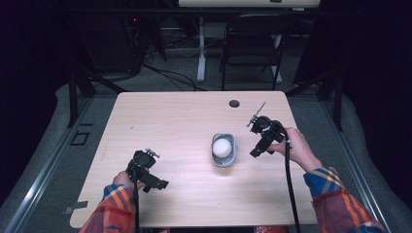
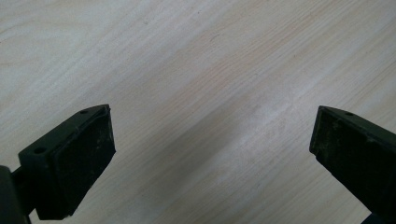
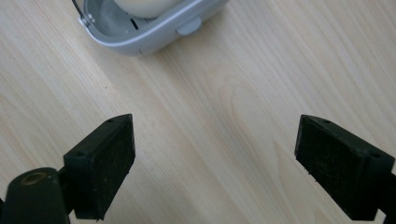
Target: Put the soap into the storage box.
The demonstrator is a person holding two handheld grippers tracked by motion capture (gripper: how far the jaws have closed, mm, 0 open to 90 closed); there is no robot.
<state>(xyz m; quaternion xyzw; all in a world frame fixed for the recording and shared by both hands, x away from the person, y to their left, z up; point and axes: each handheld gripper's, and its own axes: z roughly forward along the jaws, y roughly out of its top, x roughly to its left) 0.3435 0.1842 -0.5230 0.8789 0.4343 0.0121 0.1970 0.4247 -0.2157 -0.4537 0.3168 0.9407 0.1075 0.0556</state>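
in the high view a pale wooden tabletop [image 1: 184, 126] fills the middle of the frame. a grey tray [image 1: 225, 150] sits right of centre, with a white ball [image 1: 222, 146] resting inside it. the left gripper [image 1: 156, 184] is at the lower left, well apart from the tray, its jaws spread wide with bare wood between them. the right gripper [image 1: 257, 149] is just right of the tray, jaws also spread and empty. in the right gripper view the tray [image 3: 154, 37] lies at the upper left, beyond the jaws and not touching them. a dark chair [image 1: 252, 46] stands past the far edge.

No text, label or number can be read anywhere.
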